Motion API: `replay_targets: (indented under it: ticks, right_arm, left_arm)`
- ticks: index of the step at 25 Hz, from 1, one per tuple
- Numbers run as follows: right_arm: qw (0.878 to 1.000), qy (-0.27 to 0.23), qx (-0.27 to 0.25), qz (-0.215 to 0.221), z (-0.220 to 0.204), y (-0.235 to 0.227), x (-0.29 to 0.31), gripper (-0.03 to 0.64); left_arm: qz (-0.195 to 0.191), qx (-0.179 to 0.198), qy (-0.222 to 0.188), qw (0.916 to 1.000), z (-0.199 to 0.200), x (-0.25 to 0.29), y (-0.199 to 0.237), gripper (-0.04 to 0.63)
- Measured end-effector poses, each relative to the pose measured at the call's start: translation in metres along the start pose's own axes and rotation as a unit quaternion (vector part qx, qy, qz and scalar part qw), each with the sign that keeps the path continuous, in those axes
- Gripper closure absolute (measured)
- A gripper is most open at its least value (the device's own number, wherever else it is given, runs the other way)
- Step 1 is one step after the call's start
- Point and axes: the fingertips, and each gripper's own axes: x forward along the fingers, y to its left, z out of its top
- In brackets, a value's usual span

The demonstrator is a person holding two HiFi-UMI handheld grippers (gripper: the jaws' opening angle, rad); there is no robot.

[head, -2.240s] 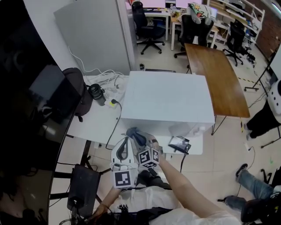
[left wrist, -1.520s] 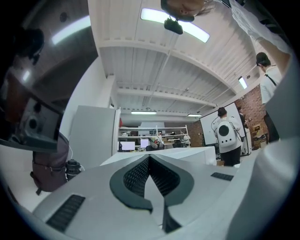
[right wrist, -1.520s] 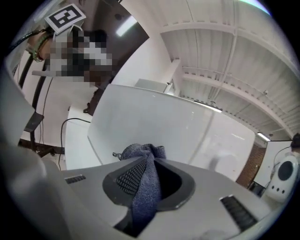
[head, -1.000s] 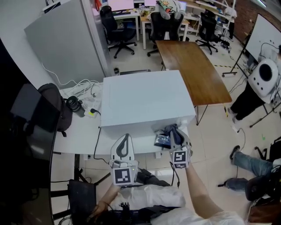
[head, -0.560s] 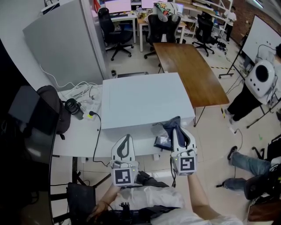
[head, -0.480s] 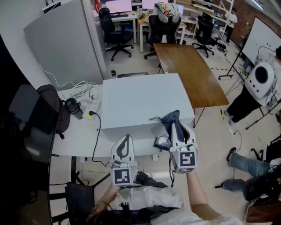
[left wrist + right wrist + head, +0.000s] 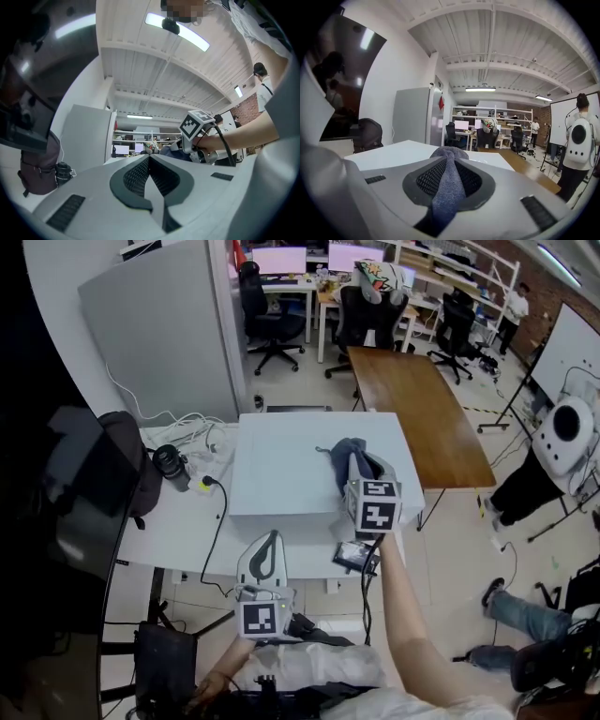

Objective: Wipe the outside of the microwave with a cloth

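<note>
Your right claw (image 7: 351, 465) is pressed onto the grey-blue cloth (image 7: 343, 448). In the right gripper view the fabric runs down between the two pads and bunches up past the tips. The claw is over the right part of the top of the white microwave (image 7: 281, 474), with its marker cube towards you. The cloth is above that top panel, but you cannot tell from these views whether it touches the surface.

Your left claw (image 7: 267, 540) is lower in the head view, in front of the microwave's near face and apart from it. Its pads are pressed together with nothing between them, and it points roughly level.

The microwave stands on a white table (image 7: 173, 526). A black cable (image 7: 221, 512) runs across the table from the microwave's left side. A black bag (image 7: 139, 460) sits at the table's left end. Beyond the microwave on the right is a long wooden table (image 7: 422, 413), with office chairs (image 7: 267, 315) further back.
</note>
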Motion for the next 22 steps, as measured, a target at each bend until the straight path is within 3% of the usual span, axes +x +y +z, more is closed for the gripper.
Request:
replay_targets:
  ticks: [8, 15, 19, 22]
  right_arm:
    - [0.996, 0.062, -0.061, -0.012, -0.013, 0.007, 0.016, 0.517]
    - [0.999, -0.042, -0.001, -0.021, 0.023, -0.013, -0.002, 0.482]
    - [1.0, -0.015, -0.008, -0.003, 0.022, -0.015, 0.017, 0.449]
    - [0.998, -0.061, -0.002, -0.005, 0.039, -0.017, -0.01, 0.449]
  left_arm:
    - [0.011, -0.005, -0.005, 0.9999, 0.002, 0.0, 0.004, 0.594]
    - [-0.001, 0.002, -0.005, 1.0, 0.003, -0.002, -0.007, 0.594]
    - [-0.008, 0.008, -0.008, 0.9999, 0.002, 0.001, -0.009, 0.594]
    - [-0.009, 0.004, -0.005, 0.9999, 0.005, -0.004, -0.015, 0.594]
